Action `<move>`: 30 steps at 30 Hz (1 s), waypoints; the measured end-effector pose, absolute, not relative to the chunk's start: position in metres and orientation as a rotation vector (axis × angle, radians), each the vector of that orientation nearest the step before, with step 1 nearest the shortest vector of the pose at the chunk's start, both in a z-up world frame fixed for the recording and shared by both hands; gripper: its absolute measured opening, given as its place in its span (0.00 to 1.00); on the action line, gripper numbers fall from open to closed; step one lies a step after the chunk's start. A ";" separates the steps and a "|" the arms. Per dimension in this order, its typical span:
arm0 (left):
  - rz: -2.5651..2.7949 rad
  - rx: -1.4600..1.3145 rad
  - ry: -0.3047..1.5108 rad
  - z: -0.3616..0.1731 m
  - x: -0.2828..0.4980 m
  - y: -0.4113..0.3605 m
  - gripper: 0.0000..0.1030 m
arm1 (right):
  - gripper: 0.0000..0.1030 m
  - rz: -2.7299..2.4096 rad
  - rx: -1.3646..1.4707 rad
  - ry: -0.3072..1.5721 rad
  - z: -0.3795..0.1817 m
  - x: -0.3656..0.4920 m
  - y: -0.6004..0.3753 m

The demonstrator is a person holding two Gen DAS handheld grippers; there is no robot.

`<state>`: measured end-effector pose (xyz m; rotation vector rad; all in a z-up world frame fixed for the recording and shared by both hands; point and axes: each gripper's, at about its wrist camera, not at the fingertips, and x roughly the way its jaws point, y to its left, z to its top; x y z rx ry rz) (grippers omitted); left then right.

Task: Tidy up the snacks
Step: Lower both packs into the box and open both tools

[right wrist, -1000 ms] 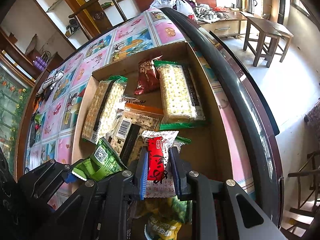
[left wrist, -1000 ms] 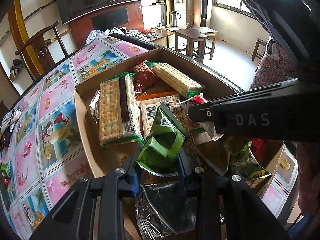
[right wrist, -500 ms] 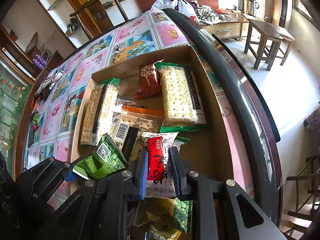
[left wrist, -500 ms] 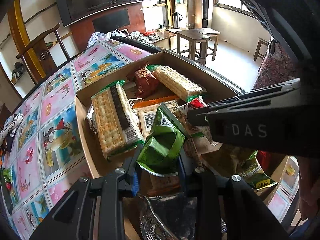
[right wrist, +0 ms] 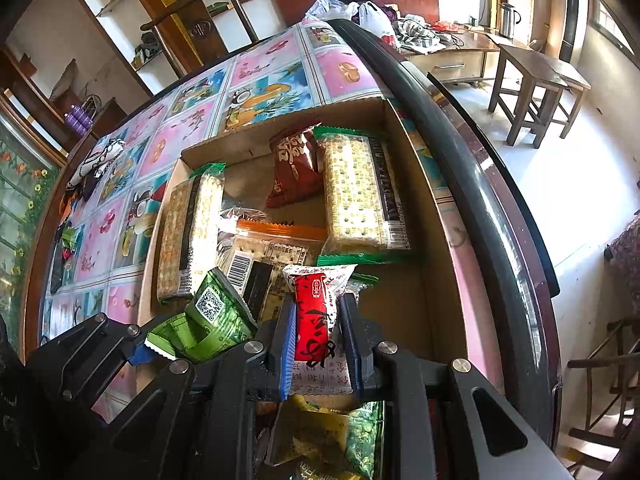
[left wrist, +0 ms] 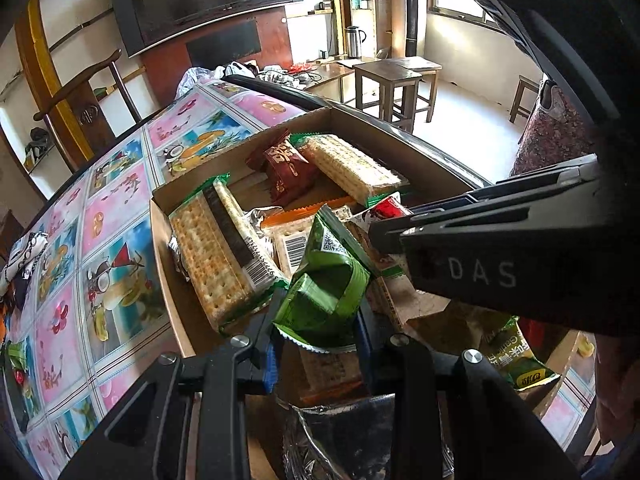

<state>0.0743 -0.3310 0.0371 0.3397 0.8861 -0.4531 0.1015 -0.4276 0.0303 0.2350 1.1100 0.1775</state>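
My left gripper (left wrist: pixel 320 320) is shut on a green snack packet (left wrist: pixel 326 284), held above the cardboard box (left wrist: pixel 164 240). The packet also shows in the right wrist view (right wrist: pixel 204 324). My right gripper (right wrist: pixel 318 332) is shut on a red-and-white snack packet (right wrist: pixel 316 312), held above the same box (right wrist: pixel 420 184). In the box lie two long cracker packs (right wrist: pixel 360 188) (right wrist: pixel 188 236), a dark red packet (right wrist: pixel 296 164) and an orange-edged cracker bag (right wrist: pixel 272 248). The right gripper's black body (left wrist: pixel 500 248) crosses the left wrist view.
The box sits on a table with a pink and blue picture cloth (right wrist: pixel 180 128), near its dark rounded edge (right wrist: pixel 460 152). More snack bags (right wrist: pixel 332 436) lie below my grippers. A wooden chair (left wrist: pixel 80 96) stands behind the table, stools (right wrist: pixel 536 92) on the floor to the right.
Both grippers have risen and drawn back a little with their packets; the box looks smaller and further off. Both grips are unchanged.
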 end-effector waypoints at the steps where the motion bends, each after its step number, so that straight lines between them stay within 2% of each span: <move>1: -0.453 0.340 0.886 0.037 0.075 -0.331 0.30 | 0.22 0.177 0.234 1.110 0.030 0.102 -0.427; 22: -0.449 0.328 0.892 0.039 0.079 -0.331 0.30 | 0.23 0.155 0.209 1.112 0.032 0.103 -0.422; 27: -0.447 0.311 0.901 0.041 0.079 -0.326 0.43 | 0.24 0.154 0.223 1.116 0.035 0.102 -0.422; 30: -0.451 0.287 0.896 0.046 0.076 -0.322 0.46 | 0.24 0.157 0.225 1.116 0.038 0.099 -0.419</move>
